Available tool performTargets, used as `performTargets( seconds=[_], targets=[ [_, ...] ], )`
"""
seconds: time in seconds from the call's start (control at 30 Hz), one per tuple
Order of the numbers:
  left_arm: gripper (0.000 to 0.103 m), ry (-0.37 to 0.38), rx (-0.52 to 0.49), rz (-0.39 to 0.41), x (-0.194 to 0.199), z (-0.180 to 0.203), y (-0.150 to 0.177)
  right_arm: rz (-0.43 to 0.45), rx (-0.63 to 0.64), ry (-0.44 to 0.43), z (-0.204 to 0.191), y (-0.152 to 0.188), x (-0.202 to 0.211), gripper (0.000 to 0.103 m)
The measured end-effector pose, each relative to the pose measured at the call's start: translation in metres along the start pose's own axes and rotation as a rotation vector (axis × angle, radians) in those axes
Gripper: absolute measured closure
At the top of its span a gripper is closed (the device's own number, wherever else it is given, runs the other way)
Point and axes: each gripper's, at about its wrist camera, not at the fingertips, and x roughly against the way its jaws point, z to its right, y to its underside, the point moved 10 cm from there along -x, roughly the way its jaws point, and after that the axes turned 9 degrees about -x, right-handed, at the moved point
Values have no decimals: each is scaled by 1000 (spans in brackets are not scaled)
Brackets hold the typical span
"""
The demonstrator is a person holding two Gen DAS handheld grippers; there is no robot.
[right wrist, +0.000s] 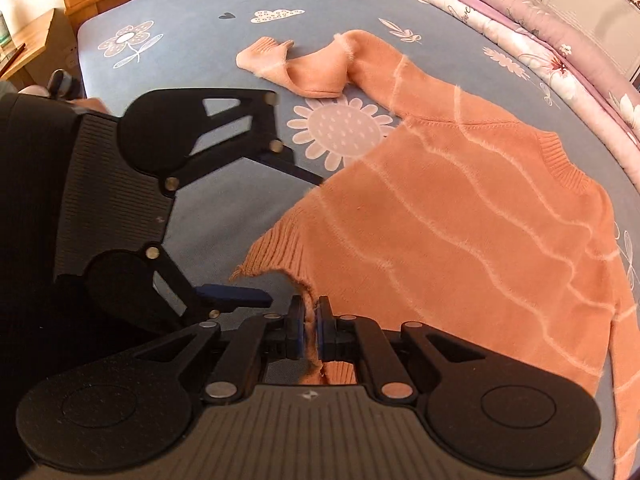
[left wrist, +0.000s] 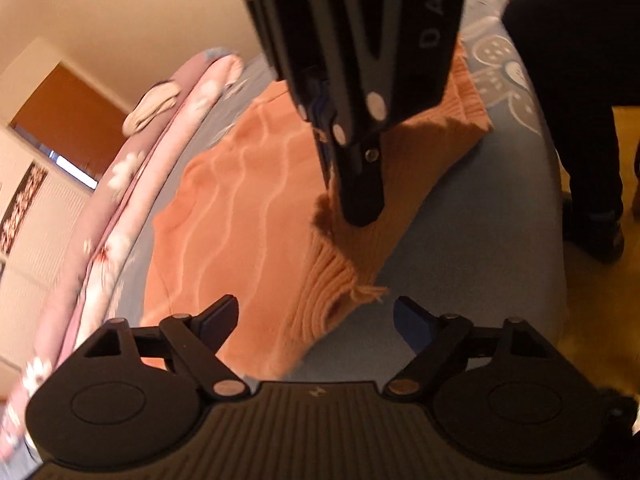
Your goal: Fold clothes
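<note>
My right gripper [right wrist: 310, 330] clamped on the ribbed hem of the orange sweater [right wrist: 460, 216], sweater spread flat on the blue floral bed sheet [right wrist: 192, 60], my left gripper [left wrist: 316, 320] spread wide, holding nothing, just beside the hem corner, pink quilt [right wrist: 532, 28] along the far edge.

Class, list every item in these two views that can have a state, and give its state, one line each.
Orange sweater: spread flat on the bed, unfolded, hem corner lifted.
Sweater sleeve: stretched out sideways, cuff crumpled.
Right gripper: shut on the sweater's ribbed hem.
Left gripper: open, holding nothing, beside the hem.
Floral quilt: bunched along the bed's far edge.
</note>
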Motion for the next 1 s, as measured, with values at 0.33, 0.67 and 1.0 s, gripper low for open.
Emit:
performTargets(
  seconds=[0.33, 0.67, 1.0],
  targets=[
    [94, 251, -83, 3, -22, 15, -3, 59, -101, -107, 15, 8, 6, 81],
    [96, 504, 274, -30, -24, -24, 7, 128, 84, 45, 25, 75, 15, 31],
    [96, 524, 324, -13, -24, -56, 2, 97, 120, 254, 64, 89, -38, 34]
  ],
)
